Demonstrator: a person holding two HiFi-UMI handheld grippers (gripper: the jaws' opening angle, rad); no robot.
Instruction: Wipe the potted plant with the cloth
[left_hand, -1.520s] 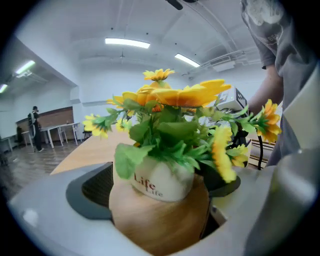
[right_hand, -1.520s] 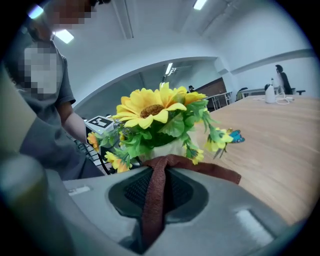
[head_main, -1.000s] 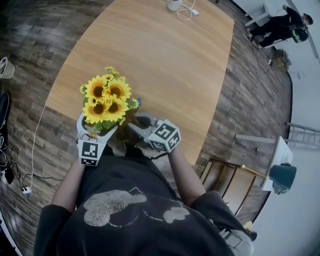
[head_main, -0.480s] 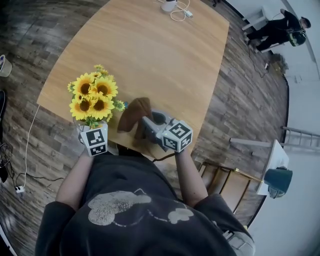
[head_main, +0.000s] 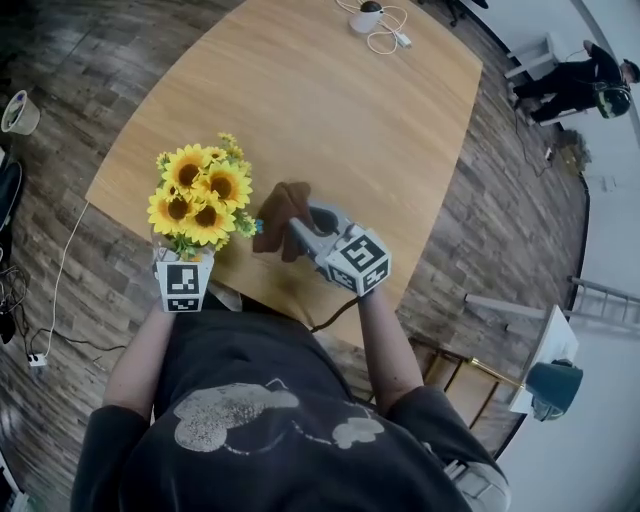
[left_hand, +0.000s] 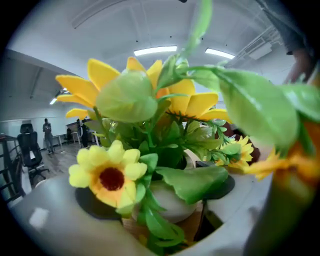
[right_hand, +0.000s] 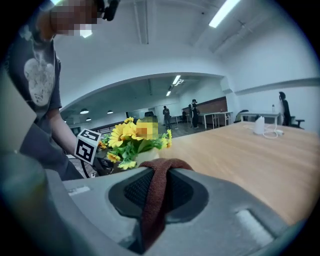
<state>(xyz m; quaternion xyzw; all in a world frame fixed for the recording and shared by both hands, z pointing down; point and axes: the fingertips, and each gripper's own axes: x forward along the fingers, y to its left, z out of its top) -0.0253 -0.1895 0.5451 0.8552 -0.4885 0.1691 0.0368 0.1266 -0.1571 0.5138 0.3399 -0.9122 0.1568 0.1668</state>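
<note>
The potted plant is a bunch of yellow sunflowers in a small white pot, standing near the front edge of the wooden table. My left gripper reaches in under the flowers. Its jaws have just been closing, with the pot between the pads and thin gaps still showing. My right gripper is shut on a brown cloth, held just right of the flowers. In the right gripper view the cloth hangs folded over the closed pads, and the plant stands a little beyond.
A white device with a cable lies at the table's far end. A person sits at the far right. A wooden chair and a teal lamp stand at my right. Cables lie on the floor at the left.
My right gripper has carried the cloth forward and slightly up, close beside the flowers. My left gripper slid in under the flowers, then kept still.
</note>
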